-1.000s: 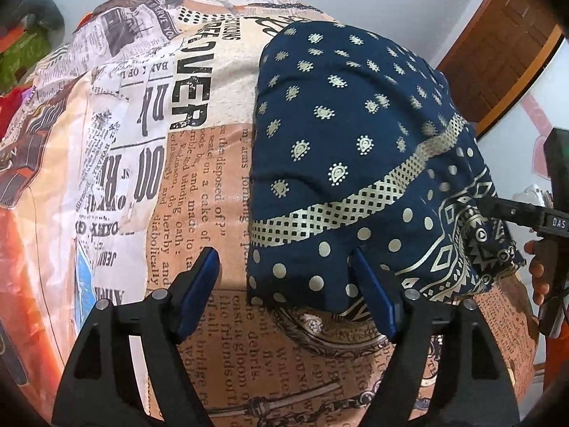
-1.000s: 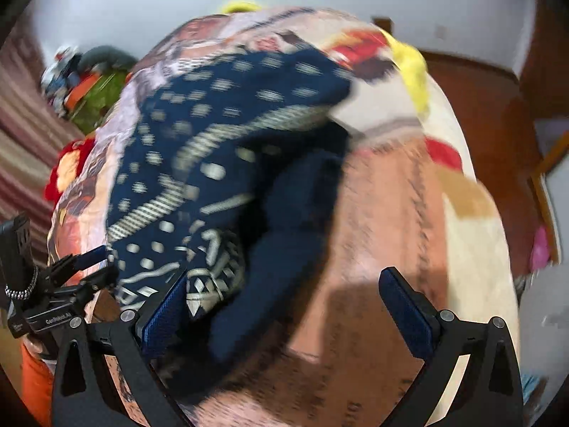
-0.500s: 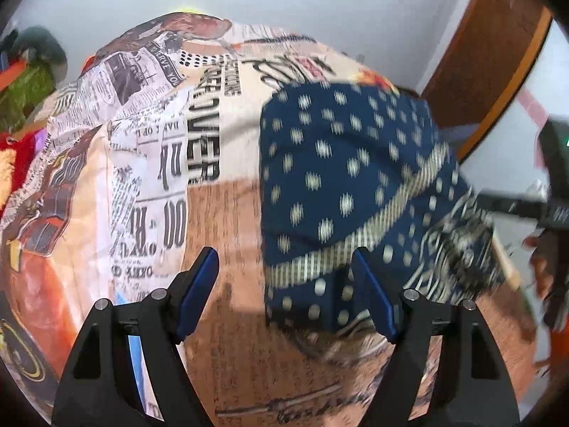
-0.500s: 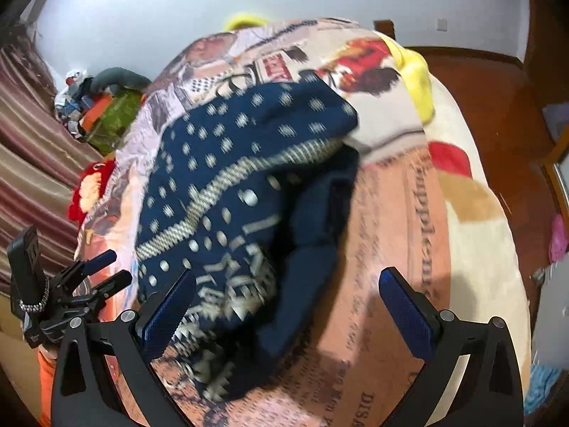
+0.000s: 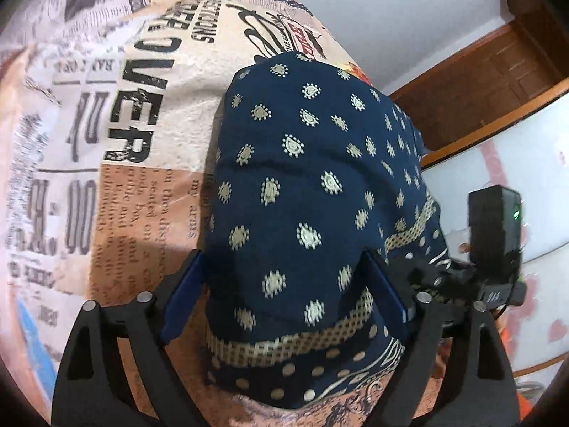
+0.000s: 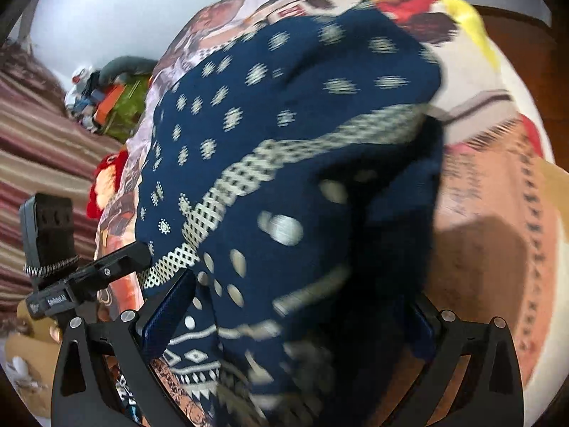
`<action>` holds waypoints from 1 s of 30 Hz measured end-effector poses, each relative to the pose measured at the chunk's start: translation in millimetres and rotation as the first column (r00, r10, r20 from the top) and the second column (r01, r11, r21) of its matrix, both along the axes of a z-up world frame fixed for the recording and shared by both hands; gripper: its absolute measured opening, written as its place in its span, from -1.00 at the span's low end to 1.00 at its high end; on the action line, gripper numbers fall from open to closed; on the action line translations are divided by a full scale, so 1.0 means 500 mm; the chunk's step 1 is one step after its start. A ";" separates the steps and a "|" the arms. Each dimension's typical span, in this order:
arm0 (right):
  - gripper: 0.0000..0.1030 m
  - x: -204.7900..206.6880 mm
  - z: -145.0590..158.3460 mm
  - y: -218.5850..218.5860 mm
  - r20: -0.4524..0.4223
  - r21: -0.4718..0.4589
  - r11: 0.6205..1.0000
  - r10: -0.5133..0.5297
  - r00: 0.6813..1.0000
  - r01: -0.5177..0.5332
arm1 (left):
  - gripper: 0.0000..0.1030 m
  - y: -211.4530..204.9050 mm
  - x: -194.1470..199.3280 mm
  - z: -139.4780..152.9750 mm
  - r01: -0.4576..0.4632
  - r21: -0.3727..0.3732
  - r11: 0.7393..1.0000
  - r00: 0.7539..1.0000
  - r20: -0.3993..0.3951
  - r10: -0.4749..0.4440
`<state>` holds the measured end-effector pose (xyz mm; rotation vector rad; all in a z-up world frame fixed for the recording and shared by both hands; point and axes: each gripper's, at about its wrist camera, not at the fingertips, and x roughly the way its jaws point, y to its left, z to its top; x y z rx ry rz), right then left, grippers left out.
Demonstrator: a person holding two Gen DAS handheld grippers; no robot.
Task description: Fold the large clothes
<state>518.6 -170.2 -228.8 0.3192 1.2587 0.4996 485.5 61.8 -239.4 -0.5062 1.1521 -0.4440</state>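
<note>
The left gripper [image 5: 284,297] straddles the near edge of the navy patterned garment [image 5: 313,192], folded on the newsprint-patterned blanket [image 5: 117,163]; its jaws are opening, pads apparently clear. The right gripper [image 6: 298,316] stands wide over the bundle's blurred side. Judged mid-fold; next, both pinch the edge.
</note>
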 end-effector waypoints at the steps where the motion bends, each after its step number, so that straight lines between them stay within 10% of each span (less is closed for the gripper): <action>1: 1.00 0.005 -0.004 0.009 0.000 0.004 1.000 0.013 1.000 -0.013 | 0.81 0.002 0.009 -0.009 -0.001 -0.023 1.000 1.000 -0.013 0.001; 14: 0.95 0.032 -0.031 0.042 0.011 0.092 0.995 0.026 1.000 -0.027 | 0.87 -0.014 0.068 -0.072 -0.021 -0.181 0.983 0.998 -0.062 0.010; 22: 0.12 0.019 -0.022 -0.008 0.020 0.119 0.993 -0.012 1.000 0.010 | 0.54 -0.006 0.037 -0.047 -0.028 -0.175 0.984 1.000 -0.017 0.025; 30: -0.28 -0.011 0.019 0.025 0.110 0.079 0.996 0.038 0.993 -0.046 | 0.42 0.004 -0.022 -0.009 -0.016 -0.134 0.991 0.999 0.035 0.021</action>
